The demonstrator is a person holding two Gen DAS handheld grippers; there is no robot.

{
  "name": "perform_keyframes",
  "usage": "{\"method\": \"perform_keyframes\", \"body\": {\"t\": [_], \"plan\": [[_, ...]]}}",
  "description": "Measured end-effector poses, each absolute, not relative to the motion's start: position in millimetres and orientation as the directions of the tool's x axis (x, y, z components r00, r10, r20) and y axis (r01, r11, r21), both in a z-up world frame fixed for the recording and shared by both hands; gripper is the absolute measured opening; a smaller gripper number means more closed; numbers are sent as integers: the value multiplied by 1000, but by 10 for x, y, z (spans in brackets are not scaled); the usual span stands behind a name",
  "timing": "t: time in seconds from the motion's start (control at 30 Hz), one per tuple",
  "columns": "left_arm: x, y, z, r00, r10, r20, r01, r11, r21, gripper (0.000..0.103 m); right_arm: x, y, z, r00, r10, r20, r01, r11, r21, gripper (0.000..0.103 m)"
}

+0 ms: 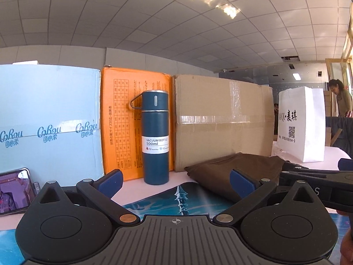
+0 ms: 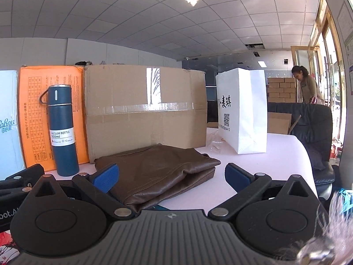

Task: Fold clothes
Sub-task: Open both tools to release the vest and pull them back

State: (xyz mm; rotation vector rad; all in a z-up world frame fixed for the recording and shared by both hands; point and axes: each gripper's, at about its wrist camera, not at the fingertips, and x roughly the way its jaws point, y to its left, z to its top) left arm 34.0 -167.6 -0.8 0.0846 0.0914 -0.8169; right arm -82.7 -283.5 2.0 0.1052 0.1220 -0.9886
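1. Lying in a compact, layered stack on the pale worktop [image 2: 253,154], the brown garment [image 2: 154,172] already looks folded; its doubled edges show at the 3 o'clock end in the right wrist view.
2. That same stack would suit a garment just finished or one waiting to be opened out and redone, and the pictures do not settle which.
3. Fingers of the right gripper [image 2: 172,176] are spread wide and grasp nothing; the garment sits between and just beyond them, at 12 o'clock.
4. Fingers of the left gripper [image 1: 176,181] are likewise released and empty, with the garment [image 1: 231,172] toward 2 o'clock.
5. Both tools hover low and side by side, probably so either can reach the cloth's near edge.
6. A blue vacuum bottle [image 2: 62,130] stands upright at 10 o'clock, in front of an orange box [image 2: 33,114] and beside a cardboard box [image 2: 145,110], all pushed back to leave folding room.
7. A white paper bag [image 2: 242,110] stands at 1 o'clock; a phone [image 1: 13,190] appears propped at 9 o'clock in the left view, though the lens edge distorts it.
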Motion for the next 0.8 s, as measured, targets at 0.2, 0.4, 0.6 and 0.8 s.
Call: {"method": "perform_keyframes", "body": {"t": [0.2, 0.4, 0.6, 0.8], "plan": [[300, -1678, -12, 703, -704, -105, 711, 701, 61, 103, -876, -2809, 6, 537, -832, -143, 843, 537, 40, 103], [281, -1686, -9, 732, -674, -100, 681, 727, 85, 103, -864, -2886, -8, 549, -814, -188, 835, 547, 67, 103], [277, -1677, -12, 766, -635, -99, 643, 757, 116, 103, -873, -2985, -28, 554, -797, -239, 831, 544, 114, 103], [300, -1682, -15, 763, -636, -112, 646, 755, 115, 103, -883, -3022, -40, 559, -787, -261, 828, 544, 135, 103]]}}
